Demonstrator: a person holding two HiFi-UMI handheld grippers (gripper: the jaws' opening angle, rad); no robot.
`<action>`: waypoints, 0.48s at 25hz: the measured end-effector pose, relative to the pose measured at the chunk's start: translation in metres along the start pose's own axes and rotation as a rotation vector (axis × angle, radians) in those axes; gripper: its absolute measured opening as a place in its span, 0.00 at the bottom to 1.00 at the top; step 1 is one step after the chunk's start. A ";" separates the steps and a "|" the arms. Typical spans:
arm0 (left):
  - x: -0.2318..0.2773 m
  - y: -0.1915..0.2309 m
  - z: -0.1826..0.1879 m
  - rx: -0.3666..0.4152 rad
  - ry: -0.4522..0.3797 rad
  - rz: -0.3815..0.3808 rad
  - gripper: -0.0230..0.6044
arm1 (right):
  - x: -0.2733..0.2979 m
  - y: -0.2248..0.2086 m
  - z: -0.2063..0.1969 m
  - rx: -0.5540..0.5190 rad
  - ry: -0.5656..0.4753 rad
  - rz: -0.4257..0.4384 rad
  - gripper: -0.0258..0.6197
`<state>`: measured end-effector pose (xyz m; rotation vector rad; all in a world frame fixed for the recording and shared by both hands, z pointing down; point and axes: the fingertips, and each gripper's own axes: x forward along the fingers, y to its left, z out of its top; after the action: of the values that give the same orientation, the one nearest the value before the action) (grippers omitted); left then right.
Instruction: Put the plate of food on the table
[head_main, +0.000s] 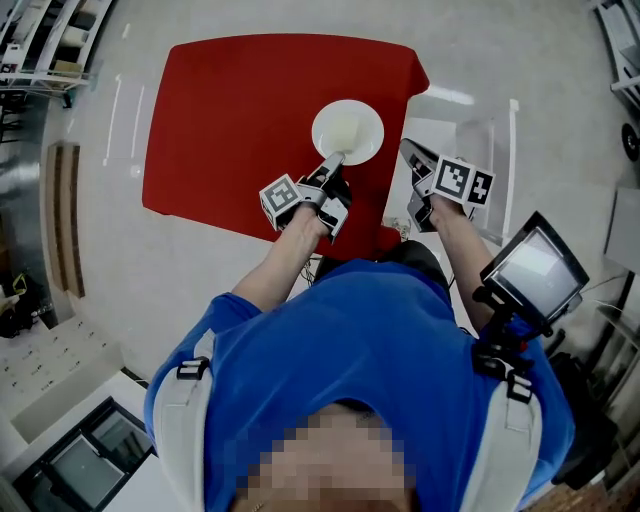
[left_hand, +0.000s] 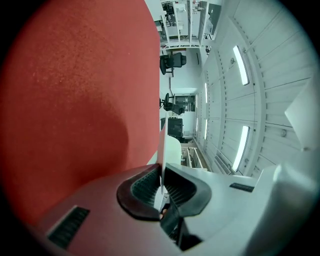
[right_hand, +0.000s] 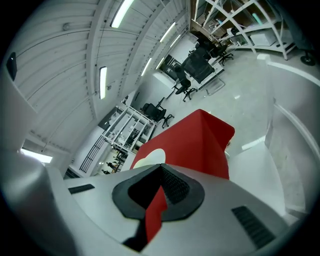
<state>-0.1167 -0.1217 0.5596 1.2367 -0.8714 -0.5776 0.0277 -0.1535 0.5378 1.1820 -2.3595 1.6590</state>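
Note:
A round white plate (head_main: 347, 132) with a pale heap of food in its middle lies on the red table (head_main: 230, 120), near the table's right front edge. My left gripper (head_main: 333, 162) is shut on the plate's near rim. In the left gripper view the rim (left_hand: 163, 145) runs edge-on between the two black pads (left_hand: 142, 186). My right gripper (head_main: 408, 150) hangs off the table's right side, apart from the plate. Its jaws (right_hand: 160, 175) stand together with nothing held; the red table (right_hand: 195, 140) and the plate (right_hand: 149, 158) lie ahead of it.
Pale floor surrounds the table, with a white framed fixture (head_main: 480, 130) right of it. A dark-rimmed screen (head_main: 535, 268) hangs at the person's right hip. Shelving (head_main: 40, 40) stands at the far left; office chairs (right_hand: 197, 62) are in the distance.

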 end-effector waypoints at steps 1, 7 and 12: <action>0.003 0.005 0.001 -0.001 -0.005 0.015 0.07 | 0.002 -0.003 0.000 0.002 0.011 0.001 0.04; 0.005 0.021 0.006 -0.022 -0.051 0.055 0.07 | 0.009 -0.012 -0.008 0.018 0.063 0.001 0.04; 0.005 0.036 0.010 -0.044 -0.072 0.090 0.07 | 0.012 -0.017 -0.013 0.030 0.090 -0.002 0.04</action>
<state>-0.1248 -0.1227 0.5962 1.1368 -0.9652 -0.5693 0.0240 -0.1519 0.5627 1.0887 -2.2875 1.7150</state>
